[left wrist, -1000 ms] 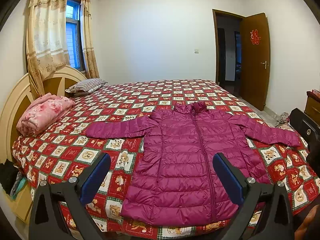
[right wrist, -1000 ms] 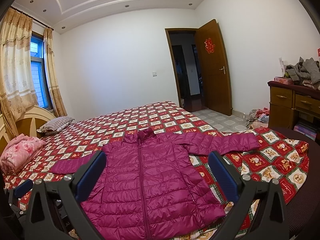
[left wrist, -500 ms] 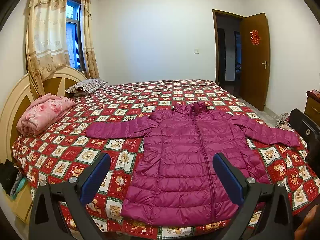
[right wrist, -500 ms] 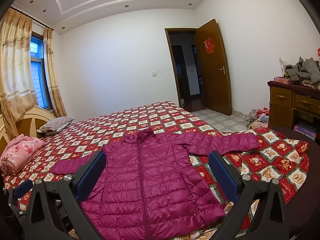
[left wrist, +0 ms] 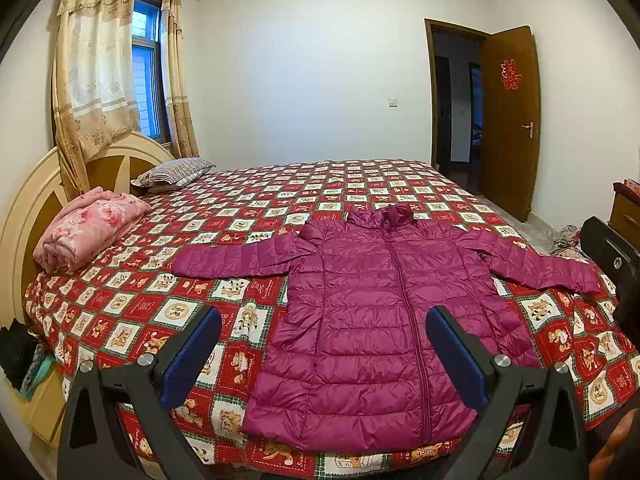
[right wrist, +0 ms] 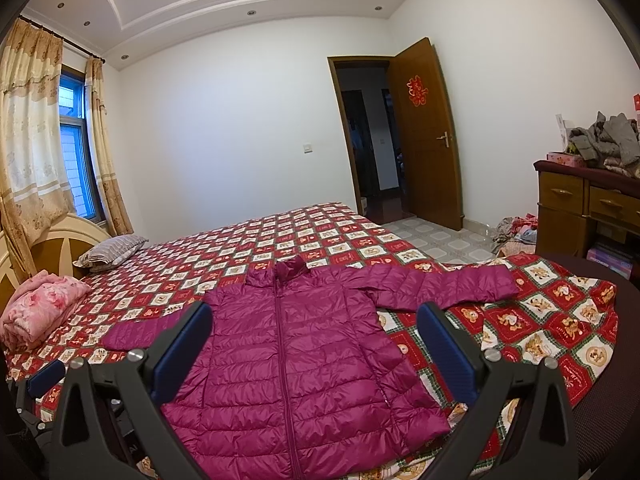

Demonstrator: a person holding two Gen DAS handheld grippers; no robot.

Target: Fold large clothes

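One magenta quilted puffer jacket (left wrist: 384, 320) lies flat on the bed (left wrist: 280, 200), front side up and zipped to the collar. Both sleeves extend sideways. The hem sits near the bed's front edge, collar toward the far side.

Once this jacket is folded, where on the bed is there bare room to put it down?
The widest free patch of the checked red bedspread lies beyond the magenta puffer jacket's collar, toward the far edge. A smaller patch lies between its left sleeve and the folded pink blanket. The near edge is crowded: the jacket spreads across it.
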